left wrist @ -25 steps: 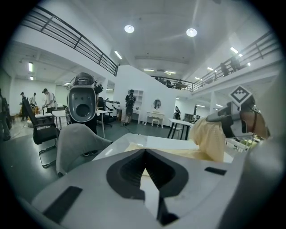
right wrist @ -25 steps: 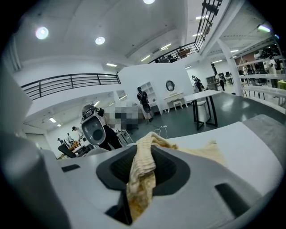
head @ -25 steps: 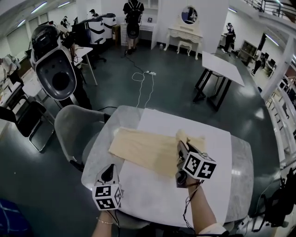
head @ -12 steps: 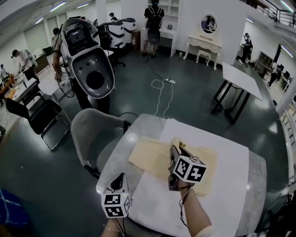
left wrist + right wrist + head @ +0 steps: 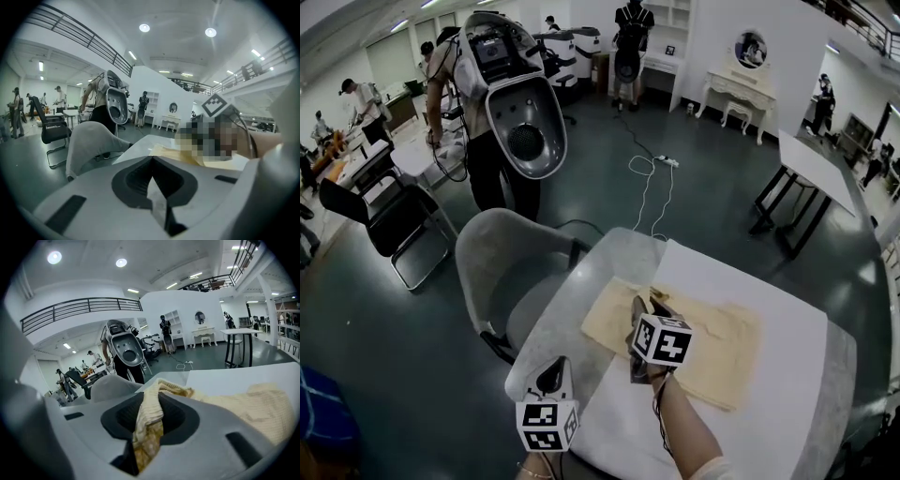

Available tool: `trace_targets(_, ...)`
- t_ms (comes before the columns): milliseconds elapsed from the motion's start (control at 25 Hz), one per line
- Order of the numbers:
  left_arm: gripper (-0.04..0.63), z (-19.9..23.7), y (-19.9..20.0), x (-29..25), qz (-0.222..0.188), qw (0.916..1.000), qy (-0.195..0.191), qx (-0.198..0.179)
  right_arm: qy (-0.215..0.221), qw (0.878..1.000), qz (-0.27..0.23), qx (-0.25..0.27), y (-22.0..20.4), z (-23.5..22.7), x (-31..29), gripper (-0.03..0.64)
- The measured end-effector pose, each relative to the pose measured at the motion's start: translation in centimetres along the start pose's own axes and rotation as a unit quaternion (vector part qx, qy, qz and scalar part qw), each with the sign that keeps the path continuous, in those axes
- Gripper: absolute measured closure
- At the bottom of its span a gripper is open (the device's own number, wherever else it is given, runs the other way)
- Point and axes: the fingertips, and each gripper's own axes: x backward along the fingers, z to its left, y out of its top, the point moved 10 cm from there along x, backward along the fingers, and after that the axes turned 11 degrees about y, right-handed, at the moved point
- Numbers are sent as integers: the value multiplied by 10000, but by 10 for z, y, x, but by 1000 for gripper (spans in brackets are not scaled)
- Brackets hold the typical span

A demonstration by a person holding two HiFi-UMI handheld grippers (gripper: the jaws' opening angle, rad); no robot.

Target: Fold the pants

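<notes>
The cream pants lie on a white sheet over the grey table. My right gripper is over their left part, shut on a bunched fold of the fabric. In the right gripper view that fold runs up between the jaws of the right gripper, and the rest of the pants spreads to the right. My left gripper hovers at the table's near left edge, apart from the pants. In the left gripper view the left gripper shows its jaws closed together with nothing in them.
A grey padded chair stands against the table's left side. Behind it are a large white machine, a black chair and several people. A cable lies on the floor, and another table stands far right.
My right gripper has carried the held edge of the pants leftward and lower across the garment, folding it shorter. The left gripper has drifted a little toward the table edge.
</notes>
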Motion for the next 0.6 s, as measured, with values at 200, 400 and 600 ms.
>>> trace_targets(200,595,5,-9,-9,30,9998,83,180,30,9996,241,127,-13,7,-38,531)
trace_targets(400,595,13,-20,-14,84,9996,131,229,77,9990,370,243,-24,16,-63,530)
trace_targets(600,595,18,-30,-15,143,9993,197,288,1084,9915,526,492,-37,40,-95,385)
